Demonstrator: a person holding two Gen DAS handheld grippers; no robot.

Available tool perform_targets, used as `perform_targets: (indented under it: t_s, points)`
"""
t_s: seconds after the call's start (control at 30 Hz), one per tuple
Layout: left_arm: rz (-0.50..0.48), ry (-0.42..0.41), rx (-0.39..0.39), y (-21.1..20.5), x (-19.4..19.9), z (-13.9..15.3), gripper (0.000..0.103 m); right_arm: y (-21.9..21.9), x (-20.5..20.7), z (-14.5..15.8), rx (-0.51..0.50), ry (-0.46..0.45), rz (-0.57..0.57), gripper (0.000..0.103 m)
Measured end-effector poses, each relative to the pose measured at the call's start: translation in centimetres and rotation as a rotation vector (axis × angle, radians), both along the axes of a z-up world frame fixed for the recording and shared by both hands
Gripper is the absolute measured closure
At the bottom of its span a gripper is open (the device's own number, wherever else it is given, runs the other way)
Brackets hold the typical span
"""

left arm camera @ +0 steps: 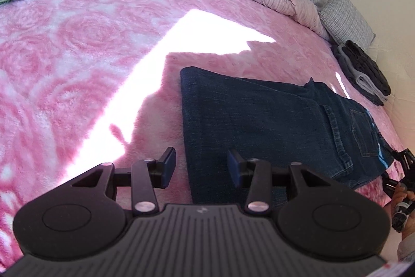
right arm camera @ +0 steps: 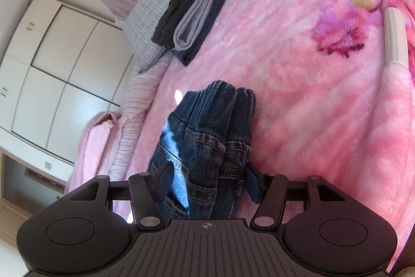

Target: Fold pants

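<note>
On the pink blanket (left arm camera: 77,48), R gripper (right arm camera: 207,179) clamps the jeans (right arm camera: 218,136) waistband; L gripper (left arm camera: 201,168) hovers w/ jaws apart, empty.

Left wrist view: mounted behind the left gripper (left arm camera: 201,165), angled down over the pink blanket (left arm camera: 77,48), close above the jeans (left arm camera: 259,121) from their folded end. Right wrist view: mounted behind the right gripper (right arm camera: 207,183), rolled sideways, very near the waistband. Shared by both: jeans, blanket, folded clothes stack (left arm camera: 363,69), checked pillow (left arm camera: 345,17).
</note>
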State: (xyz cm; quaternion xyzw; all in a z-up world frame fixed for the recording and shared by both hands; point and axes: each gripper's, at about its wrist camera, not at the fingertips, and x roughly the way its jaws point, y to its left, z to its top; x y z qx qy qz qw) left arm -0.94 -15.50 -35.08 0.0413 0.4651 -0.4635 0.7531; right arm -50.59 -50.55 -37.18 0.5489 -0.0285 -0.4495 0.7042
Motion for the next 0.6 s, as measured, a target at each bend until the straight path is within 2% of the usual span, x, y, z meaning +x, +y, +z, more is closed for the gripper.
perform_targets:
  t_s: [0.03,0.07,0.13,0.3,0.37,0.43,0.47,0.53,0.6]
  points:
    - [-0.005,0.006,0.011,-0.2,0.0,-0.3,0.065,-0.1,0.3,0.0,0.005,0.043,0.006,0.072]
    - [-0.013,0.006,0.030,-0.5,0.0,-0.7,0.065,-0.1,0.3,0.0,0.005,0.043,0.008,0.075]
    - [-0.024,-0.010,0.038,-0.8,0.0,-1.2,0.062,-0.1,0.3,0.1,0.037,0.043,0.006,0.078]
    - [-0.010,0.013,0.033,-0.5,0.5,-0.9,0.063,-0.6,1.0,1.2,0.080,0.100,0.011,0.081]
    - [-0.009,0.008,0.026,-0.2,0.5,-0.7,0.068,-0.5,1.3,1.3,0.080,0.120,0.010,0.081]
    - [-0.003,0.015,0.023,0.0,0.7,-0.5,0.069,-0.2,2.3,2.5,0.053,0.217,0.018,0.084]
    - [0.000,0.018,0.024,0.1,0.8,-0.5,0.069,-0.1,3.3,3.5,0.020,0.301,0.035,0.086]
    - [0.006,0.013,0.023,0.4,1.1,-0.3,0.069,0.6,5.6,5.6,-0.068,0.467,0.067,0.089]
    - [0.019,-0.002,0.022,1.0,1.5,0.0,0.069,2.1,7.8,8.0,-0.201,0.580,0.099,0.091]
